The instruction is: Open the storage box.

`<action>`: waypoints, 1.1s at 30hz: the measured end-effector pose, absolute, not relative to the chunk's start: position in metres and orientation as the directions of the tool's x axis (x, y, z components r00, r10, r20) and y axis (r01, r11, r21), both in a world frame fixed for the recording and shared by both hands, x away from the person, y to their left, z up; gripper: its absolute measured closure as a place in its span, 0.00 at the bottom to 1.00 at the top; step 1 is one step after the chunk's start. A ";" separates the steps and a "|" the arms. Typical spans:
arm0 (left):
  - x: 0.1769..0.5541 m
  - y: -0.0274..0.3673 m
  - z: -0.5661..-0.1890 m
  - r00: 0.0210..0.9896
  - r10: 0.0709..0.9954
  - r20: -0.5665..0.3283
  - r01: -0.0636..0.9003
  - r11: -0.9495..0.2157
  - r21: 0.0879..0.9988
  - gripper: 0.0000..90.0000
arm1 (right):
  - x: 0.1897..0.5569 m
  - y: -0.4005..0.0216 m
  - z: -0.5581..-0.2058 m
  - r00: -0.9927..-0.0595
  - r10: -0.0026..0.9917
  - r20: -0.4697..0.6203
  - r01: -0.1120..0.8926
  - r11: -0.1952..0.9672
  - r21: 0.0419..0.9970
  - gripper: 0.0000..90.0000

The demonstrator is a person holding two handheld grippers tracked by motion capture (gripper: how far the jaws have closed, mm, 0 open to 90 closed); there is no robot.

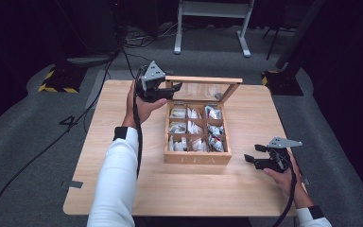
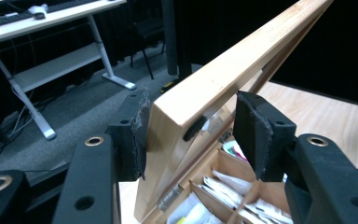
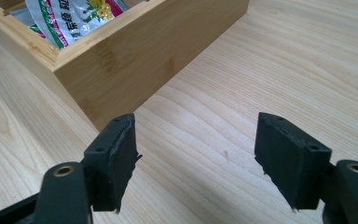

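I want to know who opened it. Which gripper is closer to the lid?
Left. The left gripper straddles the left end of the raised lid, one pad touching, the other apart. The right gripper sits open over the table, right of the box.

"TEA" on wooden tea box [image 1: 197, 159] front

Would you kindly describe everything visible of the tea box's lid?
The light wooden-framed lid with a clear pane stands raised, nearly upright, hinged with small metal hinges to the far edge of the wooden tea box. A small dark catch sits under its front rail. The left gripper straddles its top corner: one pad seems to touch the frame, the other stands apart.
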State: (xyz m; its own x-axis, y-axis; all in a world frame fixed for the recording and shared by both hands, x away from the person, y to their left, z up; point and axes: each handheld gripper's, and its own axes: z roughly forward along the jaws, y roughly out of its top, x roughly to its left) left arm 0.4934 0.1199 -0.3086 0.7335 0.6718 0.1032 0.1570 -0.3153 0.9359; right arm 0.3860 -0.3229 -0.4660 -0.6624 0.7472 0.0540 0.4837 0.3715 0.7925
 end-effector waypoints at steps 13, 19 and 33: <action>0.515 0.119 -0.307 0.700 0.713 0.040 0.182 -0.232 0.955 0.50 | 0.389 -0.309 -0.474 -0.688 0.724 0.047 0.491 0.418 0.764 0.34; 0.525 0.116 -0.310 0.659 0.751 0.044 0.202 -0.232 0.952 0.57 | 0.391 -0.306 -0.477 -0.693 0.720 0.044 0.495 0.430 0.755 0.34; 0.541 0.112 -0.311 0.617 0.786 0.029 0.215 -0.205 0.955 0.56 | 0.392 -0.300 -0.483 -0.706 0.707 0.041 0.498 0.455 0.738 0.34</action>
State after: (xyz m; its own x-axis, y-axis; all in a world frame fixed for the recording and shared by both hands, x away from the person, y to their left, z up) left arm 0.5405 0.1116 -0.3107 0.6172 0.7863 0.0293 0.2155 -0.2047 0.9548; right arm 0.3923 -0.2997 -0.4827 -0.7061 0.7070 0.0407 0.4984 0.4553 0.7378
